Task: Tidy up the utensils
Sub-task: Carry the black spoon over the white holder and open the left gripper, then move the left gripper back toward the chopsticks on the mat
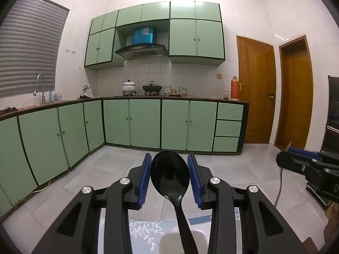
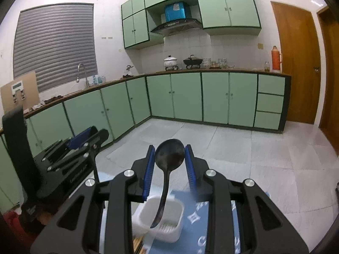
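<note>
My left gripper (image 1: 169, 165) is shut on the bowl of a black plastic spoon (image 1: 169, 174), blue pads against both sides; the handle hangs down toward a white holder (image 1: 169, 241) below. My right gripper (image 2: 169, 155) is shut on the bowl of a black ladle (image 2: 169, 154), whose handle reaches down into a white slotted utensil holder (image 2: 165, 222). The left gripper also shows in the right wrist view (image 2: 84, 141) at the left, and the right gripper shows in the left wrist view (image 1: 296, 160) at the right edge.
A blue patterned cloth (image 2: 203, 218) covers the table under the holder. Wooden chopsticks (image 2: 138, 244) lie beside the holder. Beyond are the tiled floor (image 1: 233, 169), green kitchen cabinets (image 1: 148, 122) and wooden doors (image 1: 256, 93).
</note>
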